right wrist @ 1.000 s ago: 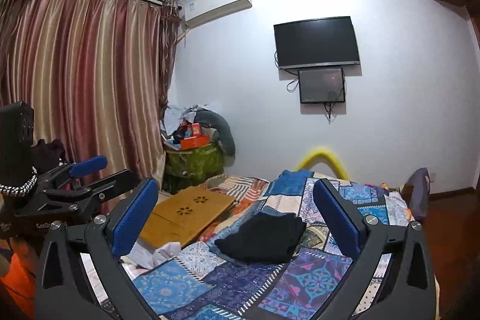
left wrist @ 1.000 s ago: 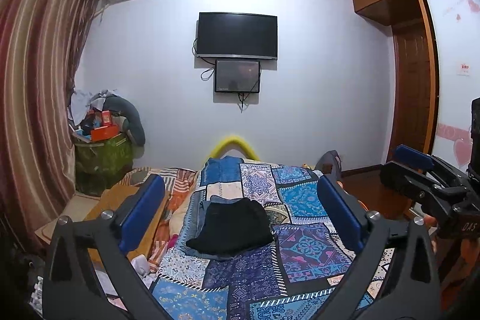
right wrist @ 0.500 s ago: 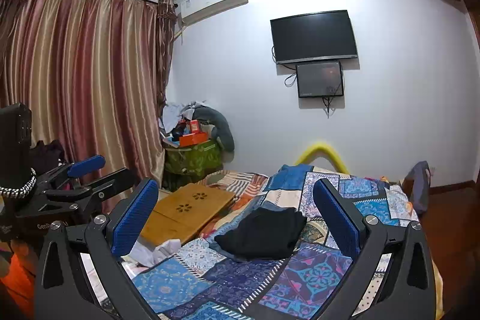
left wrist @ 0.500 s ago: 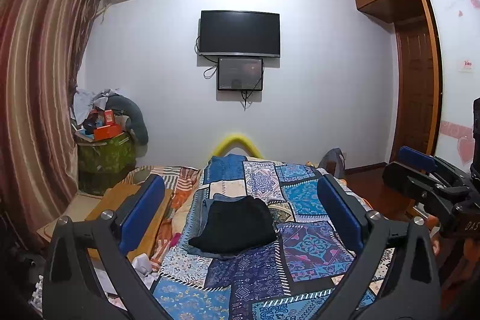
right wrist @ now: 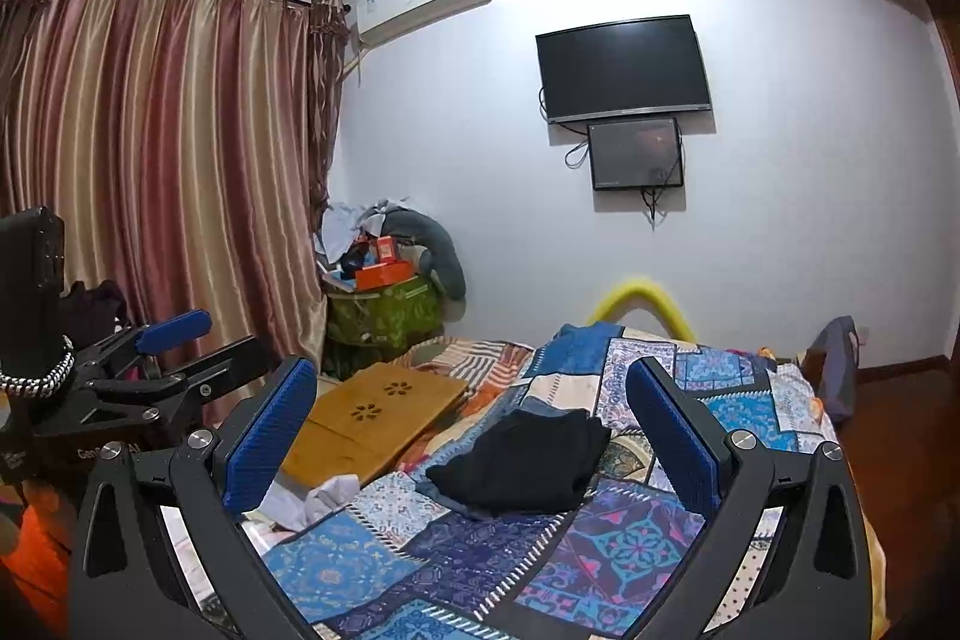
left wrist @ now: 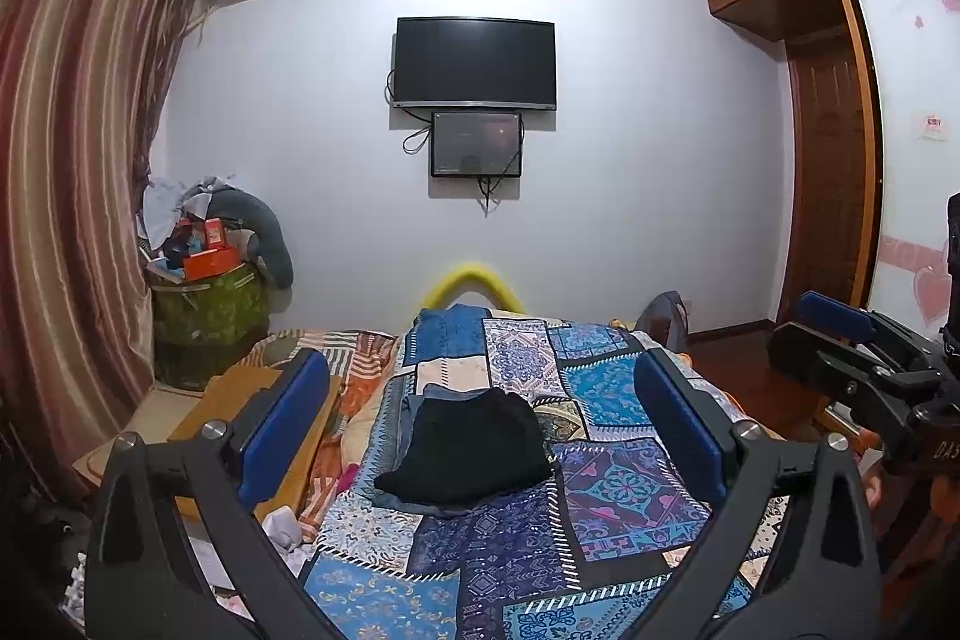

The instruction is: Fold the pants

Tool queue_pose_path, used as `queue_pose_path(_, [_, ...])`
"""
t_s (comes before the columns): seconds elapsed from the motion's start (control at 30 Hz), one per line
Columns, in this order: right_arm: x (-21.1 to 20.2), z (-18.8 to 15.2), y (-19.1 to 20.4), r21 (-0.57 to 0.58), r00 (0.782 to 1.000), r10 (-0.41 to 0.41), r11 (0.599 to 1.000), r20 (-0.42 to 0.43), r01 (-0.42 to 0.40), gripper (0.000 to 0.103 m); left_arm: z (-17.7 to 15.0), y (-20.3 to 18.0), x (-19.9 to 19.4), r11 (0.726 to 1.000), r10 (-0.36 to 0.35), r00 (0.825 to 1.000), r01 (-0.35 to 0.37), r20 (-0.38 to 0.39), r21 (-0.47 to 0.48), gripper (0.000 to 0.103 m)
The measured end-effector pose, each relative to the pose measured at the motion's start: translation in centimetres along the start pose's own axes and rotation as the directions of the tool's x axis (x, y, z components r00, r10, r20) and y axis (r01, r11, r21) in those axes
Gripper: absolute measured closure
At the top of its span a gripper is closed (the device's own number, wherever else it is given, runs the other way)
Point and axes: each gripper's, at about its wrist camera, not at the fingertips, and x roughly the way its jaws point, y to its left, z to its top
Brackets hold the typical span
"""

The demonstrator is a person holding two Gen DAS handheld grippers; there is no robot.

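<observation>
One folded black pants (left wrist: 467, 447), bedspread (left wrist: 612, 490)

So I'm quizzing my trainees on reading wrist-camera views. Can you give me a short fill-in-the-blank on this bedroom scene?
1. The folded black pants lie on the patchwork ____.
2. The left gripper and the right gripper both have their jaws ____.
3. The wooden lap desk lies on the side of the pants nearer the ____.

Missing words: quilt; open; curtain

light: even, cool indoor | shadows: soft | focus: sharp | edges: strong fisheye bend, dark corner vignette
</observation>
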Motion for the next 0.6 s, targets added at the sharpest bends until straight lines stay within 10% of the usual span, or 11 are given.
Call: queue_pose_path(0.6, [-0.24,0.08,-0.35,0.014,1.000,-0.024,1.000,-0.010,0.024,0.000,-0.13,0.18,0.37,1.000,-0.021,1.000,0.021,-0.007,0.000,0.000])
